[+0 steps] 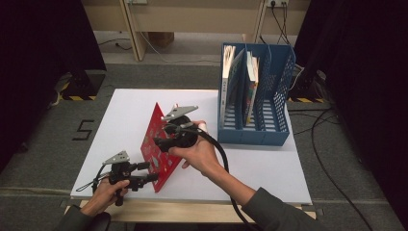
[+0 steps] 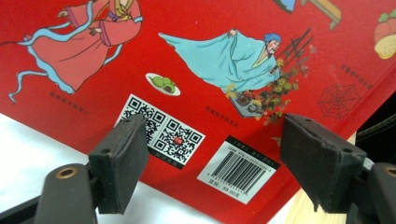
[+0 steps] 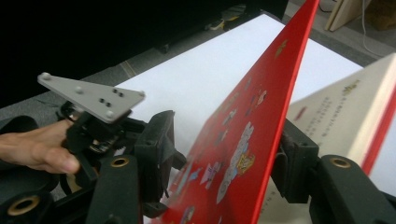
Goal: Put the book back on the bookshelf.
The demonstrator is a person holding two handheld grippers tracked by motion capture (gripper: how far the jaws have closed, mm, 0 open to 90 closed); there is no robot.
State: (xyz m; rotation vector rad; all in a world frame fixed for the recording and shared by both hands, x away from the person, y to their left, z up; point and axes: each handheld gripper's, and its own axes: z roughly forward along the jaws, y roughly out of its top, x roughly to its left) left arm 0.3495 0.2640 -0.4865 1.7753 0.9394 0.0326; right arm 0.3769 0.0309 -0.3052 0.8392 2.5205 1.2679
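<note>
At the near left of the white table [image 1: 120, 103] my left gripper [image 1: 144, 172] faces the back cover of the red picture book [image 1: 161, 144], jaws spread with nothing pinched, there to steady its lower corner. The book stands tilted on its bottom edge mid-table. My right gripper [image 1: 162, 140] straddles the cover's top edge, jaws around it; I cannot tell whether they press, probably readying it for the blue file rack [image 1: 255, 130] at the far right.

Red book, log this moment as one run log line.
red book: propped on edge on table | right claw: astride its cover | left claw: open at lower corner | file rack: holds books
</note>
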